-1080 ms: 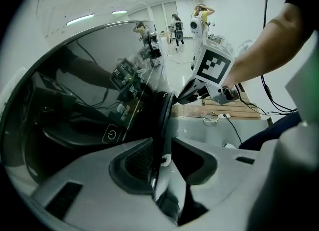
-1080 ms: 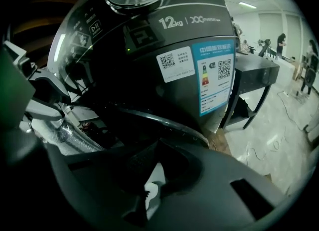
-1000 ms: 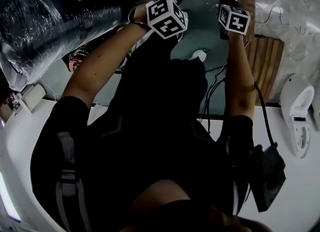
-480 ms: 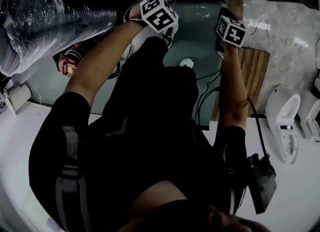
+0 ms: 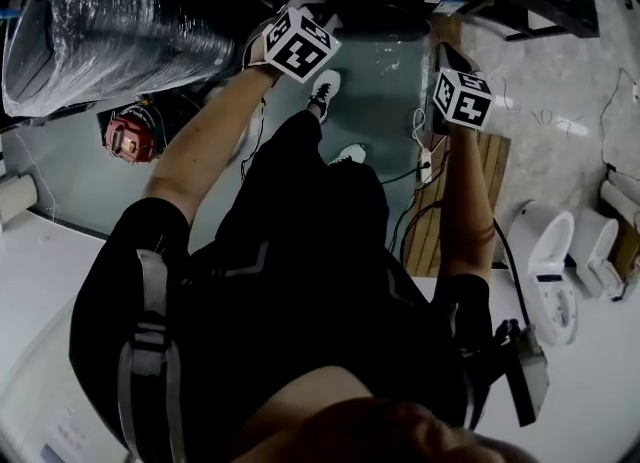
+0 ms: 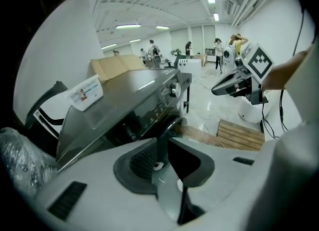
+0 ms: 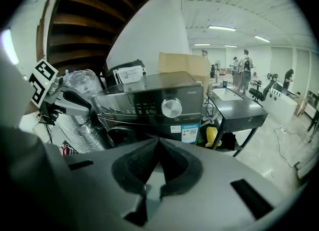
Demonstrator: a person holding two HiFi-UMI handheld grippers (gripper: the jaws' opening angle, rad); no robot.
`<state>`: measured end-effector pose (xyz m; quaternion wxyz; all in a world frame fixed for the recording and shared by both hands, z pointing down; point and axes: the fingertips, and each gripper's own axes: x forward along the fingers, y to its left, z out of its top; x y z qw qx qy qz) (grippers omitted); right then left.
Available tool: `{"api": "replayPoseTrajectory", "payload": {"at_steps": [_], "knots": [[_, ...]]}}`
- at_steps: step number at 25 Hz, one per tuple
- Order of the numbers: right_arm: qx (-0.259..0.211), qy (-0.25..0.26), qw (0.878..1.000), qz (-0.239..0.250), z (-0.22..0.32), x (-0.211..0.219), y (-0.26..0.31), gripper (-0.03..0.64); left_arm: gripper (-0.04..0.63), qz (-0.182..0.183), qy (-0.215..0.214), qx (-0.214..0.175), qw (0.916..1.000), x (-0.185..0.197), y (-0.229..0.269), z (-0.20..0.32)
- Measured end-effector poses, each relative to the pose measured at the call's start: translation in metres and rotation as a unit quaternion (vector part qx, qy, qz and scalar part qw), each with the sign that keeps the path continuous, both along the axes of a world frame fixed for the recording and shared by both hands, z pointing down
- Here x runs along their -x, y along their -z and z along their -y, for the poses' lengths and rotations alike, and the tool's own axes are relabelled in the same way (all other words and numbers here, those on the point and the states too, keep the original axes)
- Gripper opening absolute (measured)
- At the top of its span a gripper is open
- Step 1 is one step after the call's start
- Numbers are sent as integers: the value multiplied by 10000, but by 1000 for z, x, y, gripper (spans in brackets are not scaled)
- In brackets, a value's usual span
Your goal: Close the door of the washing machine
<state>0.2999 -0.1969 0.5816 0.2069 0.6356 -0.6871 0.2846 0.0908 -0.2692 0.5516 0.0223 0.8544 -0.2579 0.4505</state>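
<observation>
1. As you look down past your arms, the washing machine (image 7: 149, 93) stands at your twelve o'clock. It is dark grey, with a control panel (image 7: 142, 108) bearing one round knob (image 7: 172, 108), and a cardboard box (image 7: 182, 63) shows above its top.
2. The door (image 7: 118, 134) is a dark round front below the panel, at seven o'clock from the knob in the right gripper view. Your own jaws partly hide it. No leaf stands out into the room, so it reads as lying against the machine's front. Whether the latch has caught, you cannot tell.
3. Your left gripper (image 6: 162, 140) is at your eleven o'clock, apart from the machine. Its jaws have just been closing and stand a narrow slit apart, with nothing between them.
4. Your right gripper (image 7: 157, 141) is at your one o'clock, also apart from the machine. Its jaw tips meet, clenched on nothing.
5. In the head view, a plastic-wrapped bundle (image 5: 110, 31) lies at ten o'clock and a slatted wooden pallet (image 5: 480, 191) at three o'clock.
6. As a judgement, the push on the door appears done, since neither tool touches it and it looks flush. At most, you have left a check that it sits fully shut, and a firm press at its rim if it does not.
</observation>
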Motion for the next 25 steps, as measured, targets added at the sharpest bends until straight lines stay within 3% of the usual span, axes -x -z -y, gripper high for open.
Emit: {"api": "replayPoseTrajectory", "payload": {"at_steps": [4, 10, 16, 21, 25], "knots": [[-475, 180, 9987, 104, -14, 12, 57, 5, 54, -543, 399, -357, 9971, 18, 49, -16], [-756, 276, 9967, -72, -29, 18, 131, 5, 17, -1250, 889, -487, 9870, 47, 124, -42], [-1215, 361, 9919, -58, -42, 38, 204, 5, 5, -2400, 1398, -915, 9563, 85, 206, -55], [-1607, 601, 9851, -155, -43, 68, 261, 5, 5, -2771, 1506, -1221, 9411, 122, 251, -60], [-1965, 449, 9792, -214, -43, 97, 299, 5, 5, -3152, 1575, -1400, 9253, 166, 284, -63]]}}
